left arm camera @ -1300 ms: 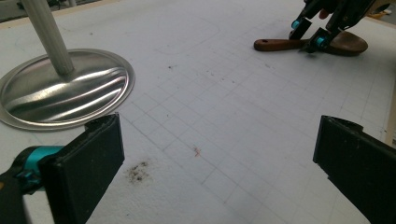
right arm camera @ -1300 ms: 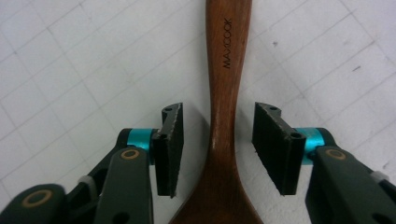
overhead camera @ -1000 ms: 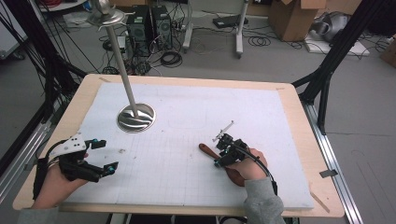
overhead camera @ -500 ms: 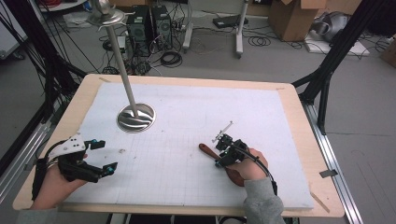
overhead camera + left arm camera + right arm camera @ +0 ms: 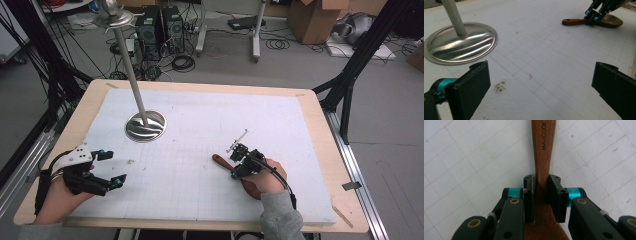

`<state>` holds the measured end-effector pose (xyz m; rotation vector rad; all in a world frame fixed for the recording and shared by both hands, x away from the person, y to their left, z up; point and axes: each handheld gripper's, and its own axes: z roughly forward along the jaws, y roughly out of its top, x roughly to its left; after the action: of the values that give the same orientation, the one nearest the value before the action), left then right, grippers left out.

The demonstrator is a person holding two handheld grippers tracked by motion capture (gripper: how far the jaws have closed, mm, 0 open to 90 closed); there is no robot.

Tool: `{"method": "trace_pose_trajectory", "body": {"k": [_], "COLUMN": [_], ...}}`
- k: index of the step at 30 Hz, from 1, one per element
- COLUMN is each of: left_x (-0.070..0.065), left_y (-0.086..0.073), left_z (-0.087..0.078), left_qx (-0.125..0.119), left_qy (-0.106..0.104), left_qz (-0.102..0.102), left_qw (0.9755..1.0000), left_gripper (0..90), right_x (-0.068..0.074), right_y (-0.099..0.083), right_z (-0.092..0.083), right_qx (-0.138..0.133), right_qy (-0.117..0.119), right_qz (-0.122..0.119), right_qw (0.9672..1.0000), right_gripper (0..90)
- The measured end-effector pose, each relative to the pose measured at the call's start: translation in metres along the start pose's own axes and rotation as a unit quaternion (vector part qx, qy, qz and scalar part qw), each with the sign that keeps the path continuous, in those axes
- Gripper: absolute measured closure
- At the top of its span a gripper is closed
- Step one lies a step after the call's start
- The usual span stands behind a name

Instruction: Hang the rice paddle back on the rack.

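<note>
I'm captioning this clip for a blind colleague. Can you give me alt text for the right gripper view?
The right gripper has its two black jaws closed around the neck of a brown wooden spoon, where handle widens into bowl; they have just been closing. The handle, stamped MAXCOOK, runs up and away over a white gridded mat.

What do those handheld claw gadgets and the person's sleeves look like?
Each claw is black, with flat black pads on hinged links, teal collars behind the pads and brass-coloured pivot pins. The left claw carries a pale grey three-cornered plate on top; a black cable trails from the right claw. Both sleeves are grey.
</note>
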<state>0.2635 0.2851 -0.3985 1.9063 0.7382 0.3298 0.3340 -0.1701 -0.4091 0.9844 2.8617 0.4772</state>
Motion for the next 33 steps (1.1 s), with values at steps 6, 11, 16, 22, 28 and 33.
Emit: {"method": "trace_pose_trajectory", "body": {"k": [6,11,16,22,28,33], "left_x": [0.0,0.0,0.0,0.0,0.001,0.0], "left_y": [0.0,0.0,0.0,0.0,-0.001,-0.001], "left_z": [0.0,0.0,0.0,0.001,0.0,0.0], "left_qx": [0.0,0.001,0.001,0.001,0.002,0.002], "left_qy": [0.0,-0.001,-0.001,0.001,0.002,0.002], "left_qz": [0.0,0.0,0.0,0.0,0.001,0.001], "left_qw": [1.0,1.0,1.0,1.0,1.0,1.0], "left_gripper": [2.3,2.3,2.3,2.3,2.3,2.3], "right_x": [-0.002,-0.007,-0.008,-0.009,-0.012,-0.012], "right_y": [0.0,-0.001,-0.002,-0.004,-0.006,-0.007], "right_z": [0.0,-0.002,-0.007,-0.013,-0.016,-0.024], "right_qx": [-0.004,-0.032,-0.051,-0.073,-0.086,-0.112], "right_qy": [0.002,-0.006,-0.009,-0.008,-0.004,-0.014], "right_qz": [0.002,0.016,0.023,0.026,0.037,0.037], "right_qw": [1.0,0.9993,0.9984,0.997,0.9956,0.9929], "right_gripper": [76.3,76.4,76.4,76.6,76.6,76.7]}}
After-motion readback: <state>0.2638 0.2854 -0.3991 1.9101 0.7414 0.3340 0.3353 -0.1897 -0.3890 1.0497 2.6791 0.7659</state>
